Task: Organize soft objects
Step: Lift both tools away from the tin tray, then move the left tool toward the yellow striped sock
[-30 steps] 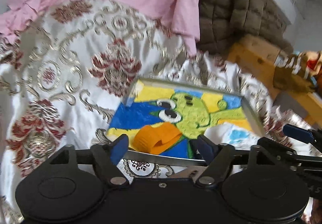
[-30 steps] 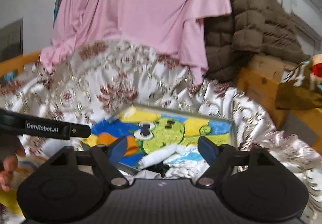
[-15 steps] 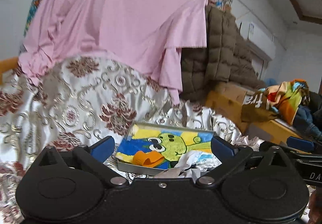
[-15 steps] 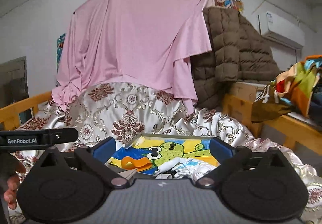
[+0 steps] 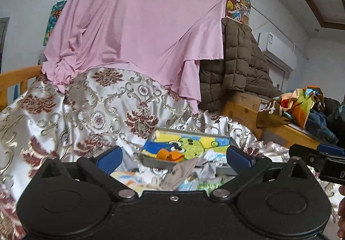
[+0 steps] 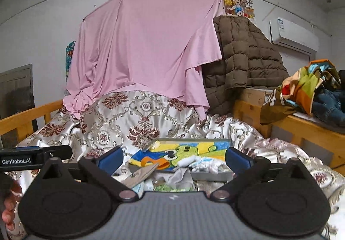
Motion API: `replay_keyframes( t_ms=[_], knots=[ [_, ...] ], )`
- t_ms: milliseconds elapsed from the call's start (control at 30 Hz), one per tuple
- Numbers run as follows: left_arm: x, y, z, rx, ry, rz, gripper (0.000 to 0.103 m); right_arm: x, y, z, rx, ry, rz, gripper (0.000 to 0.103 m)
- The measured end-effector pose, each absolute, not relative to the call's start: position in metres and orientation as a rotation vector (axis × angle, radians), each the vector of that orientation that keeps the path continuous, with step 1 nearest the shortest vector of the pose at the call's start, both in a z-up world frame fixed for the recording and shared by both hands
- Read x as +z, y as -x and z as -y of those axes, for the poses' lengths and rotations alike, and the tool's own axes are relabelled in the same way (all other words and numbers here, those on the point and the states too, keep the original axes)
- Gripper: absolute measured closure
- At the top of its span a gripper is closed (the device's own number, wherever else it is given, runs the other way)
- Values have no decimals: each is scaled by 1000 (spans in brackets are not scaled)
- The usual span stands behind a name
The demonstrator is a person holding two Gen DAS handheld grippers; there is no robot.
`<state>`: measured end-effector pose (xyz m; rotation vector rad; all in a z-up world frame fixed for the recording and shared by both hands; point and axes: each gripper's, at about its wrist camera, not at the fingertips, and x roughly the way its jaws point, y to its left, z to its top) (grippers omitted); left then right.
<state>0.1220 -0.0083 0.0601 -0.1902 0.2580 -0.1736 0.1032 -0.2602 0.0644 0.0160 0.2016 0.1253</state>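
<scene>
A grey tray (image 5: 192,131) lies on the bed, lined with a cartoon towel (image 5: 189,145) in yellow, blue, green and orange. White bundled cloths (image 6: 202,164) rest in the tray's near right part. A grey cloth scrap (image 5: 181,172) and other small soft pieces lie loose in front of the tray. My left gripper (image 5: 173,158) is open and empty, hovering short of the tray. Beside it, my right gripper (image 6: 174,157) is also open with nothing between its blue pads (image 6: 237,157). Each gripper shows at the edge of the other's view.
A floral satin bedspread (image 5: 97,99) covers the bed. Behind it hang a pink sheet (image 5: 140,35) and a brown quilted coat (image 5: 237,63). A wooden bench (image 6: 301,132) at right carries colourful clothes (image 6: 306,82). The wooden bed rail (image 6: 25,117) runs along the left.
Both grippers have drawn back from the tray and risen a little, and their jaws have spread wider. The tray now looks smaller and farther away.
</scene>
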Motion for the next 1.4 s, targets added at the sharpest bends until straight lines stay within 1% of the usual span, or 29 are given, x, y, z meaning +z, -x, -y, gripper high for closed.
replay_keyframes(
  t_ms=[267,500,833,1400],
  knots=[
    [38,-91,-4,-147,162,-308,1,41,-77,254,111,-29,-244,0],
    [18,-78,-10,-113,166,-362,1,20,-65,251,109,-44,-287,0],
    [0,-74,-10,-92,135,-436,1,3,-63,249,105,-43,-327,0],
    [-13,-79,-18,8,155,-541,1,-22,-70,235,136,-23,-427,0]
  ],
)
